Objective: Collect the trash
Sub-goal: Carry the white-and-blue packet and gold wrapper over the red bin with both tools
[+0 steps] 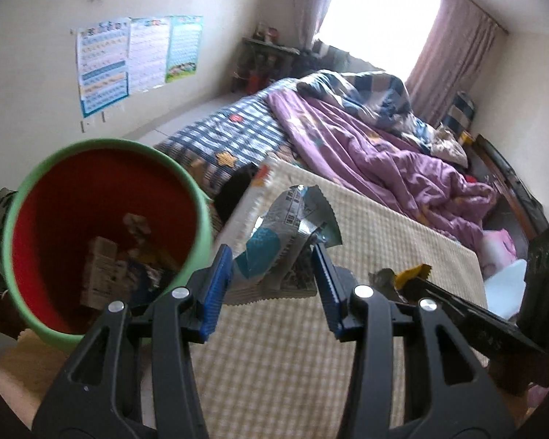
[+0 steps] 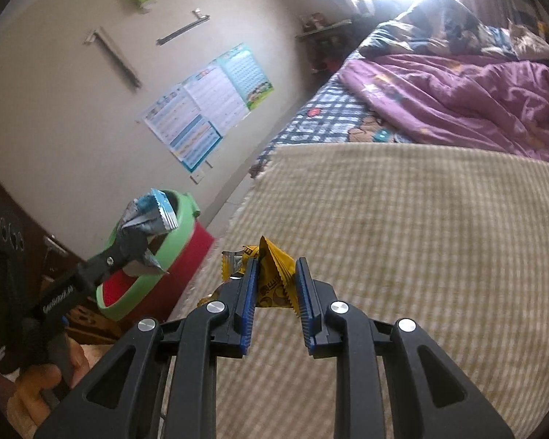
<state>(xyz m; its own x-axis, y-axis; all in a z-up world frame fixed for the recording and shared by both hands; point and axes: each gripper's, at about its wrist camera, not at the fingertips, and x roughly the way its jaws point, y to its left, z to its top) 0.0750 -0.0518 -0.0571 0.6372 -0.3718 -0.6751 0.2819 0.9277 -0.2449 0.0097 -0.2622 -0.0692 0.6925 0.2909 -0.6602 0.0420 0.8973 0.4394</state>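
The bed [image 1: 365, 146] is lying beyond the checked blanket [image 2: 402, 219]; the green bin [image 1: 102, 234] is standing beside it; left tongs [image 1: 272, 259] are pinching a crumpled blue wrapper [image 1: 289, 226] near the rim, right tongs [image 2: 276, 280] pinching a yellow wrapper [image 2: 274, 270]

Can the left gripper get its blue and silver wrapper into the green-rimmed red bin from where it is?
Probably yes. The left gripper, shut on the crumpled blue and silver wrapper, sits beside the green-rimmed red bin, whose mouth is open with nothing between.
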